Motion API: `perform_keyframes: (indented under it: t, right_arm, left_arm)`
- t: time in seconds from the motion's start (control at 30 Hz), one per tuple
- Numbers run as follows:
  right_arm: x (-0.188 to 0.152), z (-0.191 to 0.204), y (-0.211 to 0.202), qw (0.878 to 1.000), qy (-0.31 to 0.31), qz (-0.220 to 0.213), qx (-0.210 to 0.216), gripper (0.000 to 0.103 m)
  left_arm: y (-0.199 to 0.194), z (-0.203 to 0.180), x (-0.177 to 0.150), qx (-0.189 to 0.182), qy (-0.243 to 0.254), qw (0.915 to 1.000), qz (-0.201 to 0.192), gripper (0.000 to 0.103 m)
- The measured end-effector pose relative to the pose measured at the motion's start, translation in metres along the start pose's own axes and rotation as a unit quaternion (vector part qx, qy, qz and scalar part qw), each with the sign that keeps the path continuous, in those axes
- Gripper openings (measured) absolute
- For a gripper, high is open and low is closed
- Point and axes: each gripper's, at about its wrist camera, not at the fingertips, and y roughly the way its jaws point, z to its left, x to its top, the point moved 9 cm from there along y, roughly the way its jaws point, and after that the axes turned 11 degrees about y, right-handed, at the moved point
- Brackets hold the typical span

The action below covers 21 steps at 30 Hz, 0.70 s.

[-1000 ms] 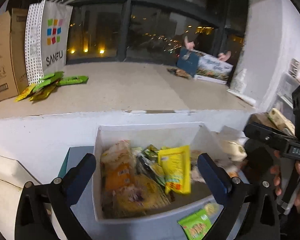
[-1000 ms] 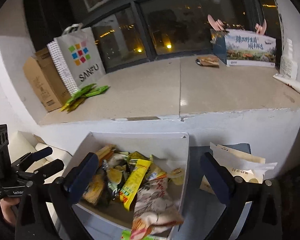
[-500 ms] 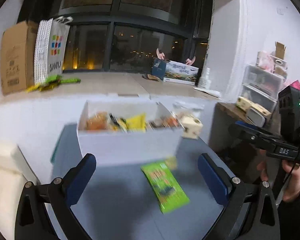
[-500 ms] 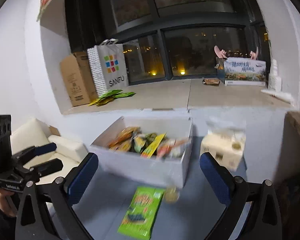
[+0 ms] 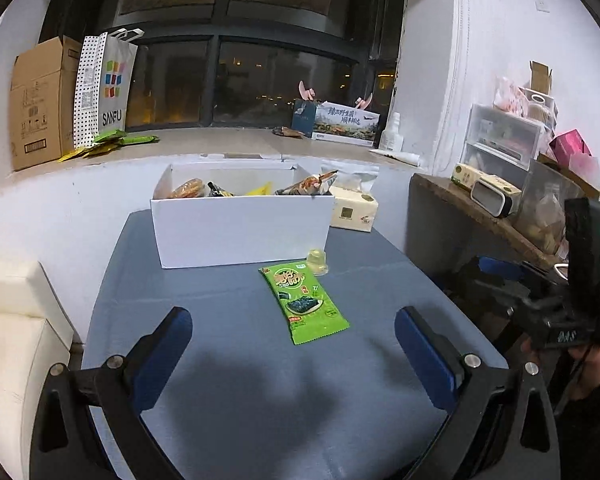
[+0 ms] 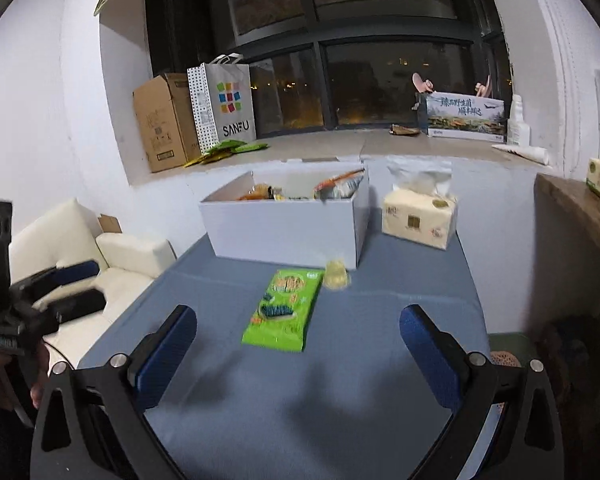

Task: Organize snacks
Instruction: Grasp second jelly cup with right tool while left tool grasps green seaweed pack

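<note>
A white box [image 5: 242,228] full of snack packets stands at the far side of the blue table [image 5: 260,392]; it also shows in the right wrist view [image 6: 288,232]. A green seaweed snack packet [image 5: 304,302] lies flat in front of it, seen too in the right wrist view [image 6: 286,308]. A small clear jelly cup [image 5: 317,262] sits beside the packet's far end and appears in the right wrist view [image 6: 337,276]. My left gripper [image 5: 296,342] is open and empty, above the table short of the packet. My right gripper [image 6: 298,344] is open and empty likewise.
A tissue pack [image 6: 419,216] stands right of the box. A white sofa [image 6: 112,260] borders the table's left. The window ledge holds a cardboard box [image 5: 40,100], a SANFU bag [image 5: 104,88] and green packets [image 5: 112,140]. A wooden shelf [image 5: 480,216] with items is at right.
Both grippers pulled back and away from above the white box. The box now sits farther off, and the green packet and jelly cup lie in view on the table in front.
</note>
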Motion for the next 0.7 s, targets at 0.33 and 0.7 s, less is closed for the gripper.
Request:
perform_keyframes:
  t: [0.33, 0.7]
  right_arm:
    - [-0.013, -0.002, 0.003, 1.0, -0.005, 0.017, 0.001, 0.103]
    - [-0.011, -0.013, 0.057, 0.998, 0.008, 0.058, 0.012, 0.103]
  left_arm:
    - [0.002, -0.001, -0.001, -0.004, -0.004, 1.0, 0.002, 0.103]
    - [0.003, -0.001, -0.003, -0.006, -0.006, 1.0, 0.005, 0.103]
